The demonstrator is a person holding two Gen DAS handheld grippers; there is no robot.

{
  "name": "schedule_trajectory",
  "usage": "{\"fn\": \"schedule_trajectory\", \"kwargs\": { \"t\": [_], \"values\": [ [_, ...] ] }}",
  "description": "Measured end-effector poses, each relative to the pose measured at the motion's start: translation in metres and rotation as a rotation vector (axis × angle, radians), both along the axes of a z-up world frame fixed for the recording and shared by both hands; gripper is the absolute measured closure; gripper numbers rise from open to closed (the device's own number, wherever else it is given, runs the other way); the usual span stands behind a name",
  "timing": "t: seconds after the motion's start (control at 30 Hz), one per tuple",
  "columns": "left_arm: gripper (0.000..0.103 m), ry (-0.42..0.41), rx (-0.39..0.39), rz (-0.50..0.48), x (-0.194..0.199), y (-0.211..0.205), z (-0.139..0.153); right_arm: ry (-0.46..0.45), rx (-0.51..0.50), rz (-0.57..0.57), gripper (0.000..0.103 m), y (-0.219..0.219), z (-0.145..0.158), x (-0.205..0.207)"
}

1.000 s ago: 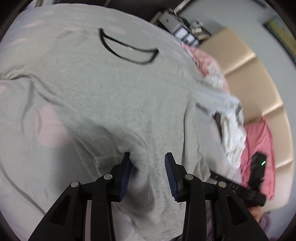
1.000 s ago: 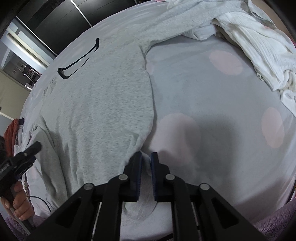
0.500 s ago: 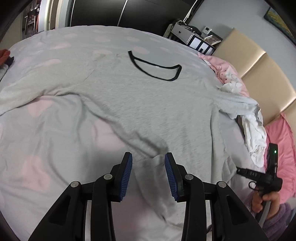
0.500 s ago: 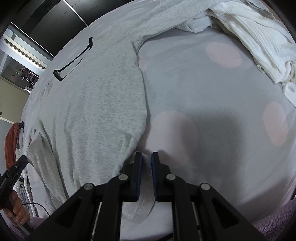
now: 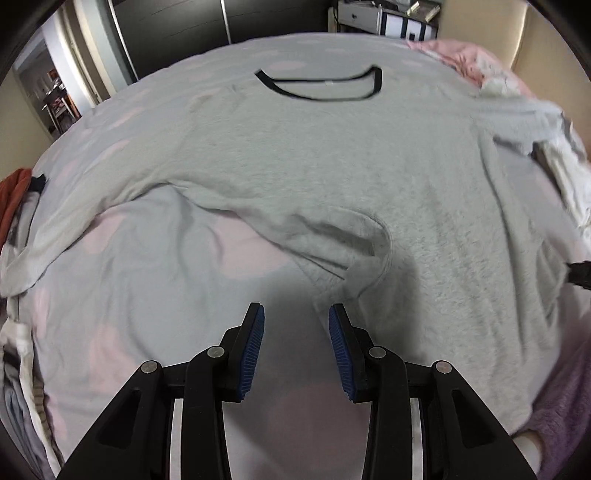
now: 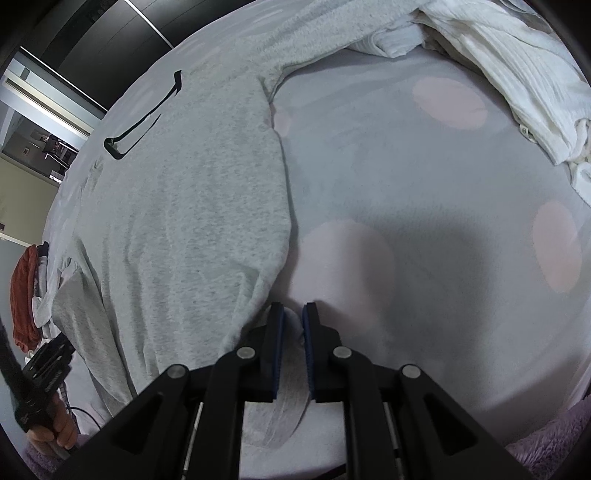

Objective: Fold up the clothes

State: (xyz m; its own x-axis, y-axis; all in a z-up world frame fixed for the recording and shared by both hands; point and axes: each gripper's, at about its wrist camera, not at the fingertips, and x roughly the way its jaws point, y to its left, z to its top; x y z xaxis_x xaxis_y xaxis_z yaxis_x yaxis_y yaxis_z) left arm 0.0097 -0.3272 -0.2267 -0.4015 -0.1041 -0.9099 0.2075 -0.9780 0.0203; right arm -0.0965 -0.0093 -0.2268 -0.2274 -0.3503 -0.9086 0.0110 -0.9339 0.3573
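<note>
A grey sweatshirt [image 5: 314, 166] with a black neckline [image 5: 321, 88] lies spread on a pale bed sheet with pink spots [image 5: 166, 277]. My left gripper [image 5: 295, 314] is open above bare sheet, just short of a folded-up hem corner [image 5: 354, 240], with nothing between its fingers. In the right wrist view the sweatshirt [image 6: 184, 221] stretches away to the left. My right gripper [image 6: 293, 314] is shut on its hem, and a strip of grey fabric [image 6: 288, 413] runs back between the blue pads. The left gripper [image 6: 44, 369], held in a hand, shows at the lower left.
A heap of white clothes [image 6: 517, 74] lies at the right of the bed, over one grey sleeve. An orange-red garment [image 6: 24, 295] sits at the left bed edge. A shelf with boxes [image 5: 388, 18] and dark wardrobe doors stand beyond the bed. A purple fleecy sleeve [image 5: 561, 398] is at the lower right.
The left gripper has swung off the sweatshirt's lower part and rolled; bare sheet now lies under its fingers. The right gripper has kept its hold on the hem and hardly moved.
</note>
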Motion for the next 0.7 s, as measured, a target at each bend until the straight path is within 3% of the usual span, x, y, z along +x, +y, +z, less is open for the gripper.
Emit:
{"fn": "schedule_trajectory", "kwargs": {
  "t": [0.1,0.3,0.5,0.57,0.7],
  "values": [
    [0.065,-0.018,0.035,0.011,-0.009,-0.003,-0.015,-0.011,-0.010,-0.009,0.090,0.001,-0.002,0.000],
    [0.064,0.029,0.111,0.016,-0.012,-0.004,-0.017,-0.019,0.003,-0.005,0.087,-0.004,-0.004,-0.002],
    [0.065,0.051,0.097,-0.003,-0.014,0.000,-0.018,-0.027,0.001,-0.004,0.086,-0.006,-0.005,-0.006],
    [0.067,0.058,0.099,-0.007,-0.016,0.002,-0.019,-0.028,0.000,-0.005,0.086,-0.007,-0.006,-0.007],
    [0.084,0.066,0.091,-0.020,-0.014,0.011,-0.018,-0.032,-0.014,-0.011,0.086,-0.006,-0.007,-0.009]
  ]
}}
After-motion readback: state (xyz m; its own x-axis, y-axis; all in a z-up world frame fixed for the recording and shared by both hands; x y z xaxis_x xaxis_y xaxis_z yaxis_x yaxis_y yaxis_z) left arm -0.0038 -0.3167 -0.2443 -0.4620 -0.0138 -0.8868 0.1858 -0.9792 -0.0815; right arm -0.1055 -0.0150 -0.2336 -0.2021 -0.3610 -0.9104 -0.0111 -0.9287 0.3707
